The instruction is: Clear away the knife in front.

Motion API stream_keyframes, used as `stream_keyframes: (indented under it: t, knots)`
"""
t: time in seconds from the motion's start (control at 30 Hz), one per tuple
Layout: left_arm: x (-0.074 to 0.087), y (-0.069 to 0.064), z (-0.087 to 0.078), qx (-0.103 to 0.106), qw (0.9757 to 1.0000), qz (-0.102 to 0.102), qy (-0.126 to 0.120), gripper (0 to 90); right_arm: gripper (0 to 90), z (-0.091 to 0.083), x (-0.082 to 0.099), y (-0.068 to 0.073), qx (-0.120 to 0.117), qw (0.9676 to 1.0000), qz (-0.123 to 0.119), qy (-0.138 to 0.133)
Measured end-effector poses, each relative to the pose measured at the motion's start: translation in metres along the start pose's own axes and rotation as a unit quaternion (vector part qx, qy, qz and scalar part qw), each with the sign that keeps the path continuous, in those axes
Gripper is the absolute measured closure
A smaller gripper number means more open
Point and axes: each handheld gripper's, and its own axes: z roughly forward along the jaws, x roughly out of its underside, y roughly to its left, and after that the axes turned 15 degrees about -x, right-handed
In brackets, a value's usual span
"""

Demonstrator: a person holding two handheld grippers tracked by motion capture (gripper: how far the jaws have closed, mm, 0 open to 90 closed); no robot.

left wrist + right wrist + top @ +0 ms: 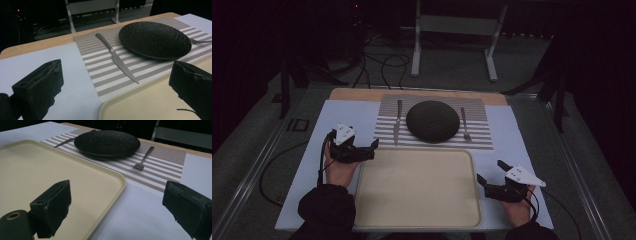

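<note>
A black textured plate (432, 121) (155, 39) (107, 142) lies on a striped placemat (433, 142) (110, 72) (160, 167). A knife (397, 122) (115, 58) lies left of it and a fork (465, 125) (143, 158) right of it. A cream tray (417, 187) (140, 105) (37, 175) sits in front of the mat with nothing on it. My left gripper (353, 141) (117, 92) is open at the tray's far left corner. My right gripper (492, 171) (120, 212) is open over the tray's right edge. Neither holds anything.
A white sheet (342, 117) covers the wooden table (357, 94) under the mat and tray. Behind the table stand a white frame (457, 30) and loose cables (382, 65) on the floor. Metal rails (257, 165) run along both sides.
</note>
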Motion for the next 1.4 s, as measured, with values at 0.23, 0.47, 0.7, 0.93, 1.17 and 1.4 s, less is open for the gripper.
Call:
stream_keyframes:
  t: [0.23, 0.47, 0.7, 0.93, 1.17, 1.4]
  knots:
    - [-0.009, -0.006, 0.016, -0.002, 0.9999, 0.005, 0.012, 0.0, 8.4, 0.000, 0.000, 0.000, 0.000, 1.0000, 0.000, 0.001]
    - [-0.014, -0.008, 0.024, -0.005, 0.9998, 0.010, 0.017, 0.0, 8.4, 0.000, 0.000, 0.000, -0.001, 1.0000, 0.000, 0.001]
    - [-0.017, -0.012, 0.037, -0.008, 0.9995, 0.010, 0.029, 0.0, 8.4, 0.001, 0.000, 0.000, -0.001, 1.0000, 0.000, 0.004]
    - [-0.019, -0.014, 0.048, -0.009, 0.9993, 0.005, 0.036, 0.0, 8.3, 0.002, 0.000, 0.000, -0.002, 1.0000, -0.002, 0.006]
    - [-0.021, -0.019, 0.057, -0.012, 0.9991, 0.010, 0.040, 0.1, 8.4, 0.002, 0.000, 0.000, -0.003, 1.0000, -0.002, 0.007]
    - [-0.026, -0.024, 0.066, -0.013, 0.9991, 0.009, 0.040, 0.1, 8.4, 0.002, 0.000, 0.000, -0.003, 1.0000, -0.001, 0.006]
